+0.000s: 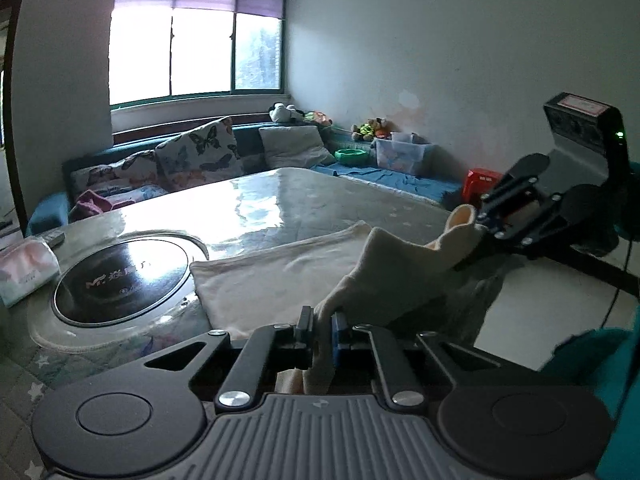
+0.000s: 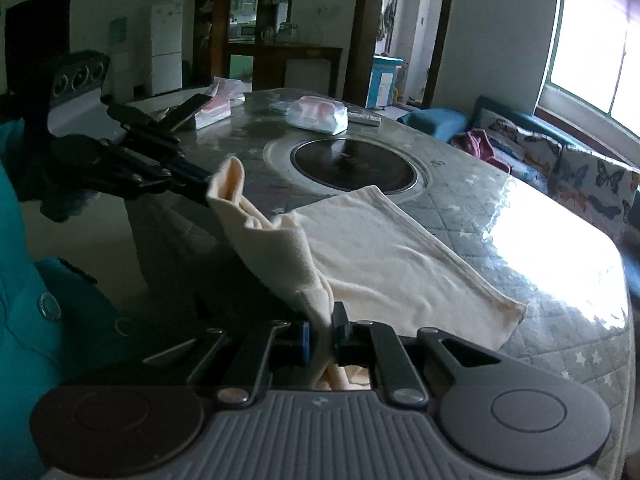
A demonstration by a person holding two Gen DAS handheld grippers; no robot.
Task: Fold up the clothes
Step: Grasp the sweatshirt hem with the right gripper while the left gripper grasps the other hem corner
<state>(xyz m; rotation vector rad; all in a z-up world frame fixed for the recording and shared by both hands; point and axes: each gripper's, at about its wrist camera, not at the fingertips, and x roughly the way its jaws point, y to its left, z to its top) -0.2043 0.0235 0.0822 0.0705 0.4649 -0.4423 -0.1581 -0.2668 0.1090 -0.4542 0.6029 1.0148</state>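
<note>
A cream cloth lies partly flat on the table, its near edge lifted. My left gripper is shut on one corner of that edge. My right gripper shows at the right, shut on the other corner. In the right wrist view the cloth spreads over the quilted table cover, my right gripper pinches its near corner, and my left gripper holds the far corner up at the left. The held edge hangs taut between the two grippers off the table's side.
A round black hotplate is set in the table beside the cloth. Tissue packs lie beyond it. A sofa with butterfly cushions and a window stand behind. A teal sleeve is at the left.
</note>
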